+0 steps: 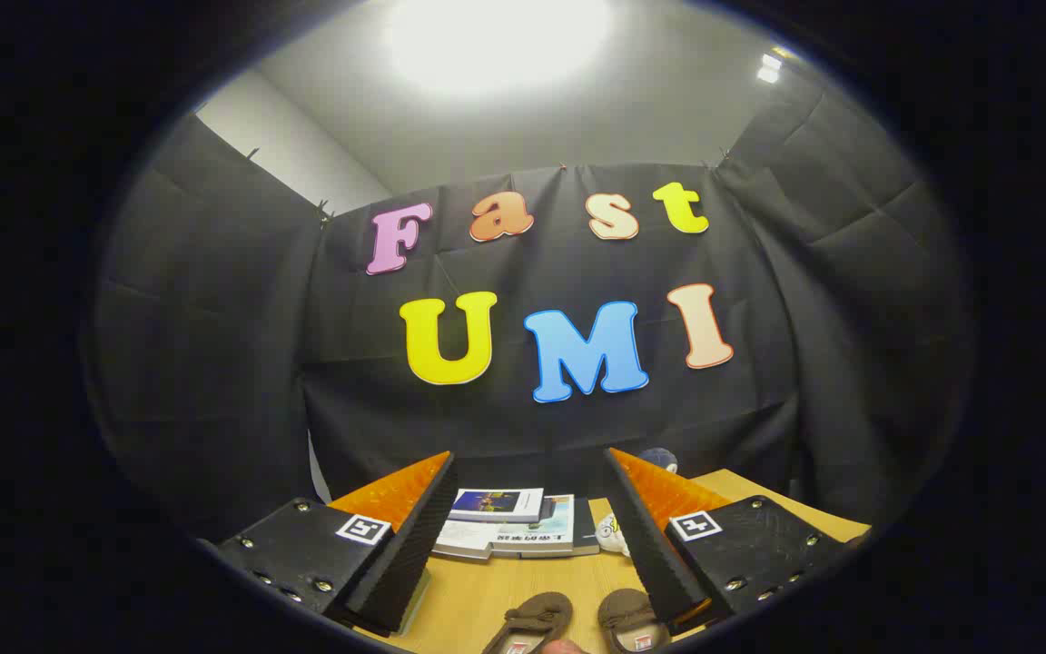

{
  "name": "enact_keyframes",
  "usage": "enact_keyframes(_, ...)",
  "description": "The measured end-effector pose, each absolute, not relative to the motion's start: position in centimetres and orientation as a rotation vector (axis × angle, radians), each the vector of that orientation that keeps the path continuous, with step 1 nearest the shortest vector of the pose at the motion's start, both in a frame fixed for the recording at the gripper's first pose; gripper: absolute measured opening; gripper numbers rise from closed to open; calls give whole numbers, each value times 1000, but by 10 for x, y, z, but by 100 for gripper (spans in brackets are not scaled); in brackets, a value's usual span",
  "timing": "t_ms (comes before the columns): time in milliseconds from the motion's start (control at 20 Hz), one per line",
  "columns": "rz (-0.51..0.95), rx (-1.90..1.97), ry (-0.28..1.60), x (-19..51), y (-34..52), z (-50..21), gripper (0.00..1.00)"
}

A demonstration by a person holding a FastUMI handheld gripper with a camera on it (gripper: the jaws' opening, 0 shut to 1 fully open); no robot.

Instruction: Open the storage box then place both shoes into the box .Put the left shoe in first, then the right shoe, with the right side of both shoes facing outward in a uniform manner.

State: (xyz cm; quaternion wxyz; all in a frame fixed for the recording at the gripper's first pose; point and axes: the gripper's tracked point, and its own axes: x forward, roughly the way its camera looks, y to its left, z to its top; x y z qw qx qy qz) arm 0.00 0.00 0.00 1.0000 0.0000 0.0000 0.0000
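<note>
Two shoes (577,622), brown slippers, lie side by side on the wooden table (487,590), low between the fingers of the gripper (532,472), which stands wide apart and grips nothing. Beyond them lies a stack of books (514,522).

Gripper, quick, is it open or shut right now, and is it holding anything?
Gripper: open, fingers spread wide and holding nothing; the two shoes lie on the table between them.
</note>
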Motion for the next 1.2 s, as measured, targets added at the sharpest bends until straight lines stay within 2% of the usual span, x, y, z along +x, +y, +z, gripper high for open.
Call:
enact_keyframes(450,85,4,9,7,9,-1,96)
enact_keyframes(1200,106,21,12,13,10,-13,96)
